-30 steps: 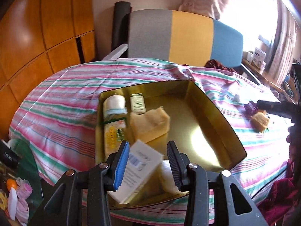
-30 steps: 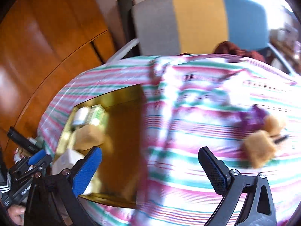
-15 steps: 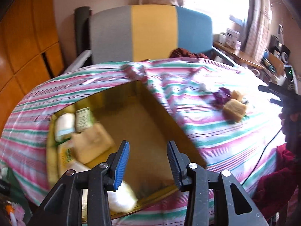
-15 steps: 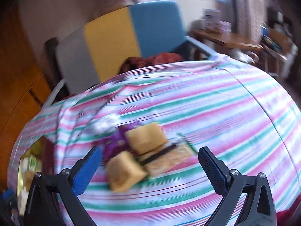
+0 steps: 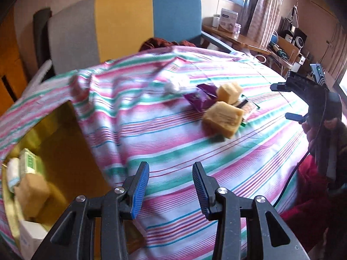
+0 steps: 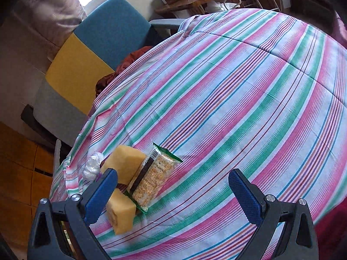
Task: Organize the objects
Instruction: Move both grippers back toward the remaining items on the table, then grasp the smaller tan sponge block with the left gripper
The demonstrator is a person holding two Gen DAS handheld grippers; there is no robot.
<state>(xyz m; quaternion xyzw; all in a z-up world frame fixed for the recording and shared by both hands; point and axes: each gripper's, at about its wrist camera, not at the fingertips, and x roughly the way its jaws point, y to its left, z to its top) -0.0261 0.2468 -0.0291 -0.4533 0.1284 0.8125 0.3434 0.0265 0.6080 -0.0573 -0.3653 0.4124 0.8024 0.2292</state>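
On the striped tablecloth (image 5: pixel 216 164) lie two yellow blocks (image 5: pixel 223 119) (image 5: pixel 229 90), a cracker packet (image 5: pixel 248 107), a purple wrapper (image 5: pixel 201 96) and a white wad (image 5: pixel 175 84). A gold tin (image 5: pixel 65 151) at the left holds a green packet (image 5: pixel 29 162), a white roll (image 5: pixel 13 173), a yellow block (image 5: pixel 32 192) and a white box (image 5: pixel 32 236). My left gripper (image 5: pixel 170 182) hangs open and empty over bare cloth beside the tin. My right gripper (image 6: pixel 173 195) is wide open just above the cracker packet (image 6: pixel 151 179) and the yellow blocks (image 6: pixel 123 162) (image 6: pixel 121 212).
A chair with a grey, yellow and blue back (image 5: pixel 123 21) stands behind the table, with dark red cloth (image 5: pixel 164 42) on its seat. A side desk with boxes (image 5: pixel 229 19) is at the back right. A hand (image 5: pixel 312 127) holds the other gripper at the right edge.
The left gripper has swung right, from over the tin to the cloth; the white box seen between its fingers now lies in the tin. The right gripper swung right, rolled and came over the packet.
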